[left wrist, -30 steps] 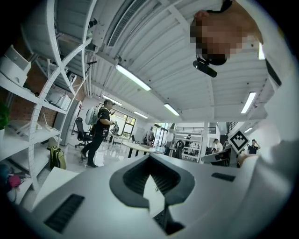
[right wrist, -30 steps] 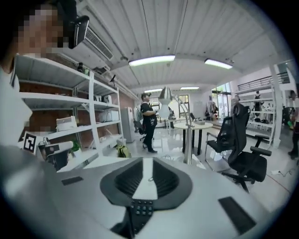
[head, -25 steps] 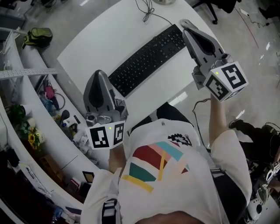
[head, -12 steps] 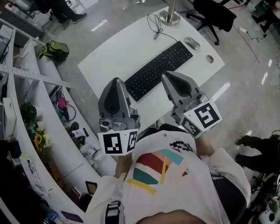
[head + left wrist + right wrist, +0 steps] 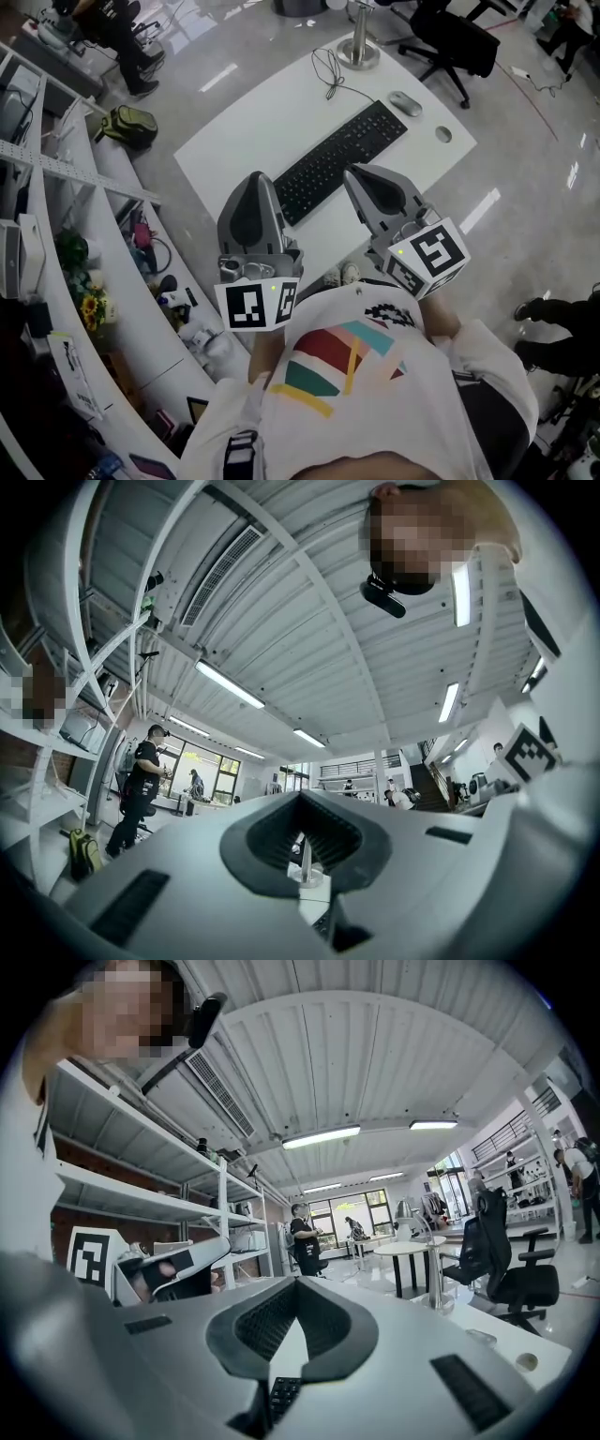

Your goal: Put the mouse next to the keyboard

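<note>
Swinging in from 2 o'clock, the right hand-held grey gripper (image 5: 364, 178) is now hovering beside the left hand-held grey gripper (image 5: 255, 180). Both are hanging over the near side of the white curved desk (image 5: 272, 131). Each gripper's jaws are pressing together with nothing between them. The small grey computer mouse (image 5: 405, 103) is lying on the desk at 1 o'clock, off the far end of the long black keyboard (image 5: 342, 157). It is sitting close to the keyboard but apart from it. A thin black cable (image 5: 328, 67) is curling on the desk at 12 o'clock.
</note>
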